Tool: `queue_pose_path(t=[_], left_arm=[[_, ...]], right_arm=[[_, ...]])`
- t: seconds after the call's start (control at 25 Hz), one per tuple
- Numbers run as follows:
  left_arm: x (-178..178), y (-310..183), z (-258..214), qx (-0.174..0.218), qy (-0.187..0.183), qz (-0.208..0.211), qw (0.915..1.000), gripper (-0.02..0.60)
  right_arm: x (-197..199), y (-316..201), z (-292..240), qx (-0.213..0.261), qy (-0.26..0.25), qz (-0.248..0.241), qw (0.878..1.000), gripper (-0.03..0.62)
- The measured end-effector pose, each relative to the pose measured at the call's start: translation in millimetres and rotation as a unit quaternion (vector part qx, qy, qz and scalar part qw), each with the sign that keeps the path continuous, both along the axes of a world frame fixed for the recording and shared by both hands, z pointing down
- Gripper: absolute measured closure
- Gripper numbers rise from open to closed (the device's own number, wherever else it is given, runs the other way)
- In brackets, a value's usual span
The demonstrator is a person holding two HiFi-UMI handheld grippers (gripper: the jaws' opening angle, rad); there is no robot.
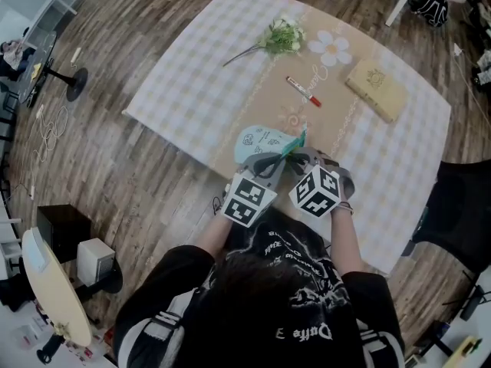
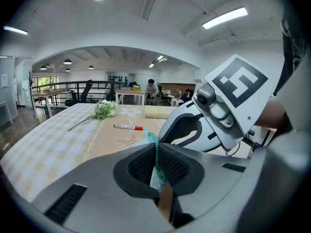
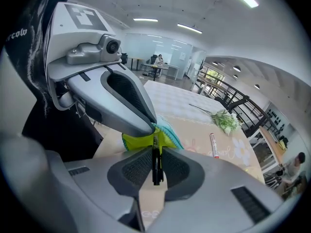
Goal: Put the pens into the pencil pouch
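Head view, from above: a person bends over a checked counter (image 1: 192, 83), and both grippers meet at a pale teal pencil pouch (image 1: 261, 142) lying just below the middle of the frame, near the counter's closest edge. The left gripper (image 1: 270, 164) has its fingers (image 2: 141, 166) clenched on the pouch's zipper edge; in the left gripper view the teal zipper teeth run straight up between the pads. The right gripper (image 1: 301, 156) grasps a black pen (image 3: 156, 160) upright between its fingers (image 3: 136, 169), and the pen's upper end reaches the pouch's yellow-green lining (image 3: 138, 141) at the opening. A red-capped marker (image 1: 304, 91) lies higher in the frame, well apart from the pouch. A sprig of flowers (image 1: 281, 35) rests toward the upper middle, and a tan book (image 1: 376, 90) sits at the upper right.
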State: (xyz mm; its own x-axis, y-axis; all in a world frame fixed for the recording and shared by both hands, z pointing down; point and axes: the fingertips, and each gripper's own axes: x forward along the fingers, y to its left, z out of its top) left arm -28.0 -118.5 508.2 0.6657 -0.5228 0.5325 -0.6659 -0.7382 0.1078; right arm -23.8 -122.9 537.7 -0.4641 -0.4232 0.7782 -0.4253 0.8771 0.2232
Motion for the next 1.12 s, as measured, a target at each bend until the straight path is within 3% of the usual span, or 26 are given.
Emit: queue_pose_path(t=[0.36, 0.64, 0.92, 1.12], left_arm=[[9.5, -2.9, -9.0, -0.048, 0.080, 0.028, 0.9952, 0.549], [6.4, -5.4, -23.7, -0.077, 0.151, 0.049, 0.9843, 0.549], [-3.8, -12.4, -24.7, -0.082, 0.166, 0.032, 0.9823, 0.549], [-16.9, -20.6, -23.8, -0.081, 0.174, 0.003, 0.9813, 0.549]], right_arm=[[-12.9, -10.5, -0.1, -0.003, -0.004, -0.020, 1.000, 0.526], [-19.7, -15.1, -7.8, -0.013, -0.032, -0.042, 0.999, 0.525], [-26.4, -21.1, -9.5, -0.016, -0.043, -0.044, 0.998, 0.514], [-23.7, -25.5, -19.4, -0.022, -0.082, -0.025, 0.996, 0.409]])
